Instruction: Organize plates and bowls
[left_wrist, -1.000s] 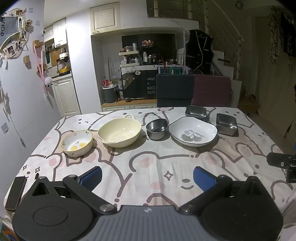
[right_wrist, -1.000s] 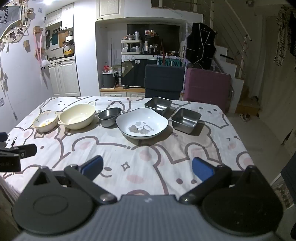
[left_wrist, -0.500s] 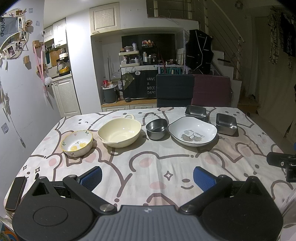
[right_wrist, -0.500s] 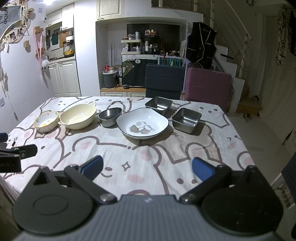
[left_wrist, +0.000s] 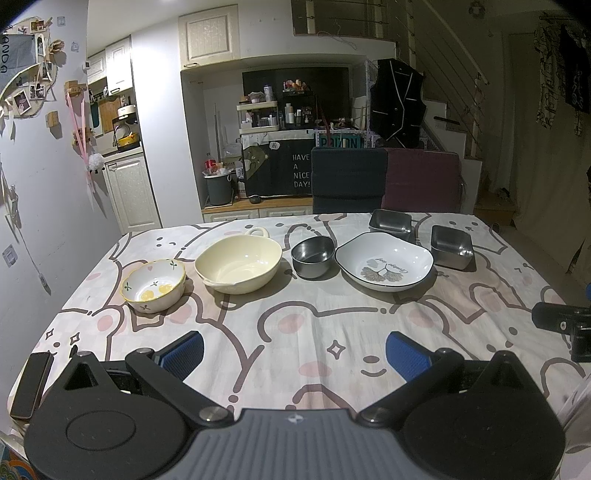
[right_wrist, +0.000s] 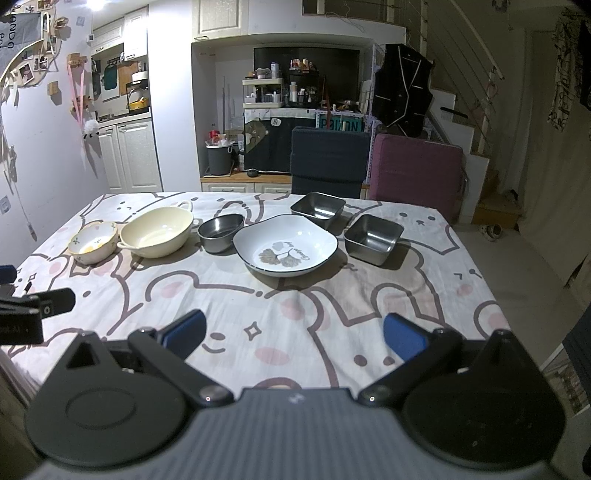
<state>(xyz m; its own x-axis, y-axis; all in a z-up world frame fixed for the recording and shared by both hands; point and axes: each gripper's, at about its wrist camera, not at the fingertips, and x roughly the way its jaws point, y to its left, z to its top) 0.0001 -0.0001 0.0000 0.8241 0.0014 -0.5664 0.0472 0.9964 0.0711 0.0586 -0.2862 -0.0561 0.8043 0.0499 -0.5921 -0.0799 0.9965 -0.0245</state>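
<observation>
Six dishes sit in a row far across the table (left_wrist: 332, 354), from the little yellow bowl (left_wrist: 153, 285) to the big white plate (left_wrist: 384, 261), none stacked yet, and I hold my left gripper (left_wrist: 293, 356) and right gripper (right_wrist: 293, 336) wide open and empty.

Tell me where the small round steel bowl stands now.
The small round steel bowl stands mid-row on the table, between the cream bowl on its left and the white leaf-print plate on its right; both views show it.
</observation>
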